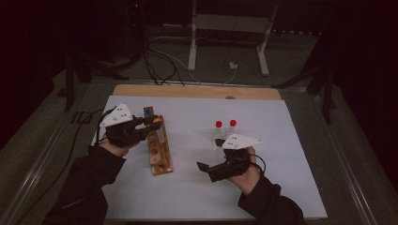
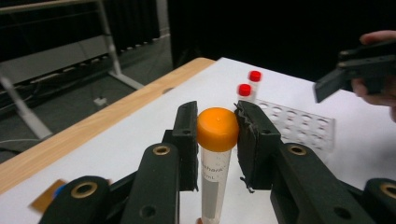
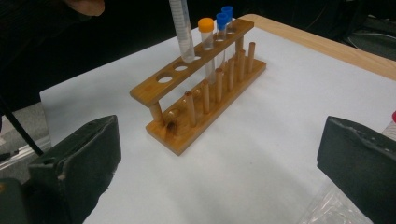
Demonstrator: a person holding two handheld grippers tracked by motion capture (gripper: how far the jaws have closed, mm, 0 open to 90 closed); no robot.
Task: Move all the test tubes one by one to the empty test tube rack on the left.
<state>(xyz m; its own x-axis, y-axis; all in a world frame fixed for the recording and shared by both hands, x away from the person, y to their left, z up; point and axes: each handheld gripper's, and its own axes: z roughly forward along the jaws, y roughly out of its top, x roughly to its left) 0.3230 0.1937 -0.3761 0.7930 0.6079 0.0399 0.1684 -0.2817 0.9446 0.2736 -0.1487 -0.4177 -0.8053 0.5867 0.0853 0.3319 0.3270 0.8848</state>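
The left gripper [image 2: 217,128] was clamped on an orange-capped tube [image 2: 216,154], its pads squeezing the cap from both sides, the clear body hanging straight down between the jaws. In the right gripper view that same tube [image 3: 182,30] hung upright over the wooden rack [image 3: 201,88], its rounded tip just above the top bar beside one of the open holes, not seated in it. From the high view the left gripper [image 1: 151,123] sat over the far end of the rack [image 1: 158,150], which lay near the left edge of the white tabletop [image 1: 263,187], running from near to far.

In the rack, another orange-capped tube [image 3: 207,39] and two blue-capped tubes [image 3: 224,25] stood in the holes at the end nearest the table's far edge; the holes toward the near end were open.

The right gripper [image 1: 212,157] was released, jaws spread wide with nothing between them, low over the middle of the tabletop, toward the near edge. In its own view the two black pads [image 3: 79,158] stood far apart with bare white surface between.

Just beyond it, two red-capped tubes [image 1: 225,124] stood upright in a clear plastic rack [image 2: 299,126], toward the right of centre, well apart from the wooden rack.
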